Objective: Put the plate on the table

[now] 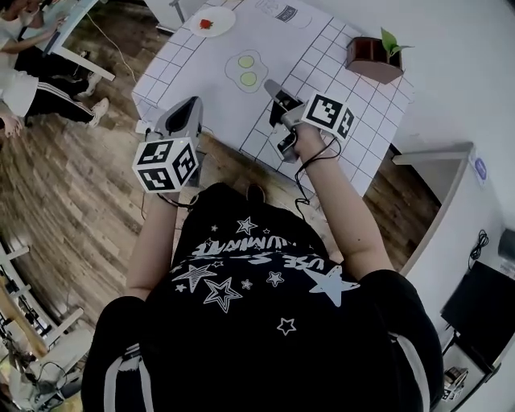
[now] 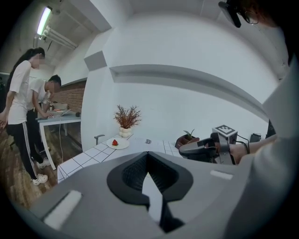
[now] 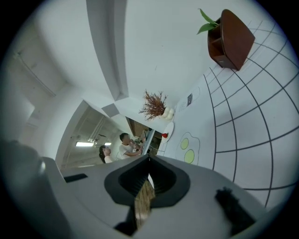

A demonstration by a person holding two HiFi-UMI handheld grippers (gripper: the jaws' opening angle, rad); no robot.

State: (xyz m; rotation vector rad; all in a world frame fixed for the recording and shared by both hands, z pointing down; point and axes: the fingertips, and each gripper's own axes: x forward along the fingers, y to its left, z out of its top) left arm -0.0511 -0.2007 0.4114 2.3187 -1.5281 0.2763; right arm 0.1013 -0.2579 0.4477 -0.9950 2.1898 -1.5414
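The white plate (image 1: 213, 22) with a red strawberry on it rests on the far end of the grid-patterned table (image 1: 322, 60). It also shows small in the left gripper view as the plate (image 2: 117, 143) and in the right gripper view as the plate (image 3: 168, 131). My left gripper (image 1: 191, 105) hangs off the table's near left edge, over the wooden floor, shut and empty (image 2: 148, 153). My right gripper (image 1: 269, 84) hovers over the table's near part, beside the fried-egg mat (image 1: 247, 70). Its jaws (image 3: 149, 156) are shut with nothing in them. Both grippers are far from the plate.
A brown planter (image 1: 374, 58) with a green sprout stands at the table's right side. A vase of dried twigs (image 2: 126, 120) stands behind the plate. People (image 1: 24, 56) stand at another table to the left. A white wall runs along the table's far right.
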